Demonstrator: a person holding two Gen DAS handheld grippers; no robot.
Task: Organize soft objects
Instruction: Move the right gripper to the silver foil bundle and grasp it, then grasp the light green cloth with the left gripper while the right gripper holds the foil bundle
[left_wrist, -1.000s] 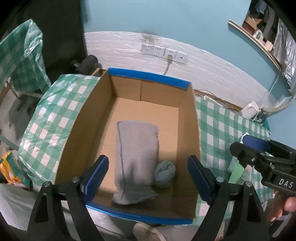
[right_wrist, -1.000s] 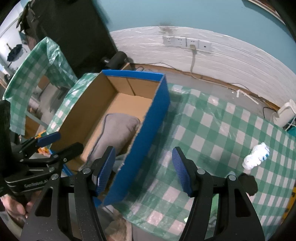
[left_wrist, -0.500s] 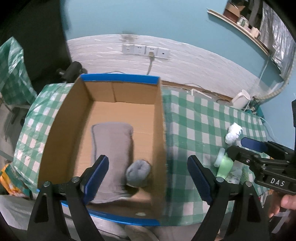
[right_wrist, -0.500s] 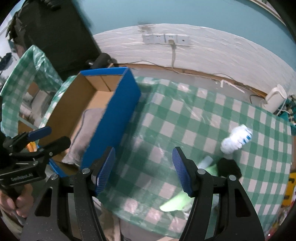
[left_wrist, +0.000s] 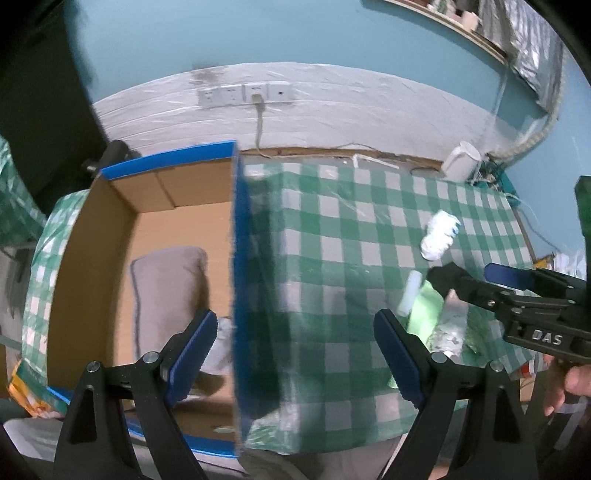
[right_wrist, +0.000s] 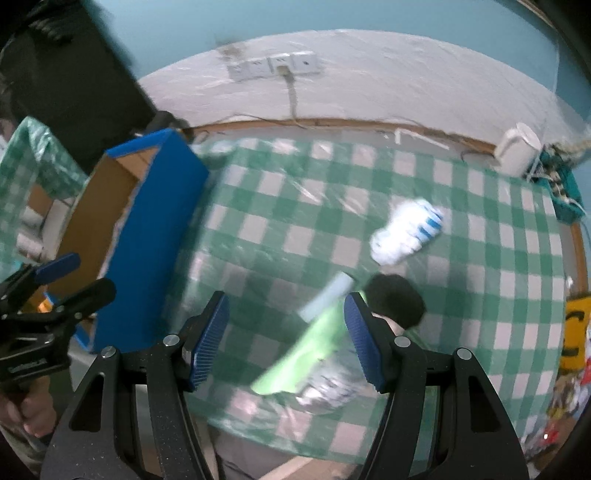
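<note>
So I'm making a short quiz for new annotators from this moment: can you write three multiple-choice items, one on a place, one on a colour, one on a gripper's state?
1. Where does the grey folded cloth lie?
A. in the cardboard box
B. on the checked tablecloth
C. between the right gripper's fingers

2. What colour is the outside of the box?
A. red
B. blue
C. yellow

3. How is the left gripper?
A. shut on the cloth
B. shut on the white and blue bundle
C. open and holding nothing

Key: 1 A, the cloth rests on the box floor in the left wrist view; 2 B, the near side wall and rim show blue in both views; 3 C, its fingers stand wide apart over the box wall and the tablecloth with nothing between them.
</note>
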